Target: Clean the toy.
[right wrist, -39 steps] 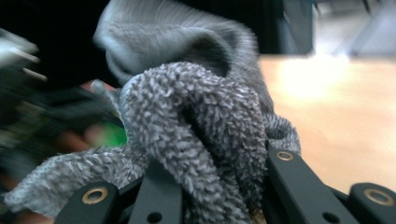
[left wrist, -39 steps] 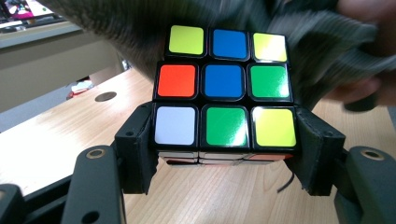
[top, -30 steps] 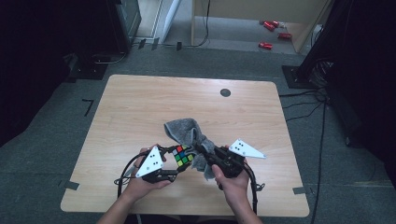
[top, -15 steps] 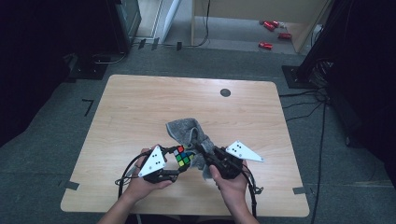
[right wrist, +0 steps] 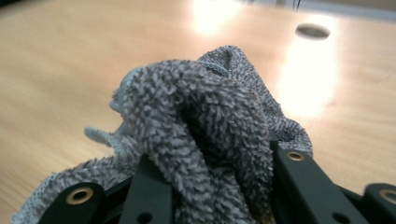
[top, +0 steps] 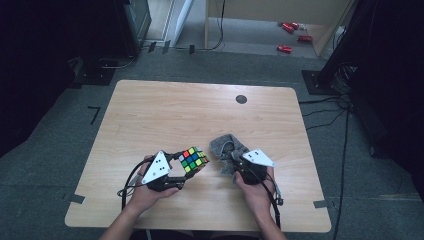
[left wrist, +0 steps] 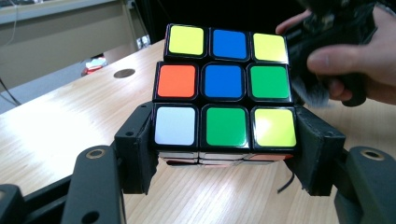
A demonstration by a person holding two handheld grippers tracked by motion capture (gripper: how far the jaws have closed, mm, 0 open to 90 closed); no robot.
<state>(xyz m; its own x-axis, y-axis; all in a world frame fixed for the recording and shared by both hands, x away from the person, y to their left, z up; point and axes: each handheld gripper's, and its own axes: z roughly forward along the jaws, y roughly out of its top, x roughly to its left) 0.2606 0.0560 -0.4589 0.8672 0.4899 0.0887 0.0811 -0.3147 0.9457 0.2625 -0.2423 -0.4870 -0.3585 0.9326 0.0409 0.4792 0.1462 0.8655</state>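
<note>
Between my left gripper's (left wrist: 224,158) jaws sits the puzzle cube (left wrist: 225,88), clamped by its lowest layer and held just above the table (top: 165,115). My right gripper (right wrist: 210,186) has just been easing its jaws apart, with the grey cloth (right wrist: 205,140) bunched between them and slumping onto the wood; I judge the wiping pass is over and the cloth is being put down. Next I must let go cleanly and draw back without dragging the fibres. Nothing crowds me: a round cable hole (top: 241,99) lies well off, and red objects (top: 284,48) sit on the floor beyond.
</note>
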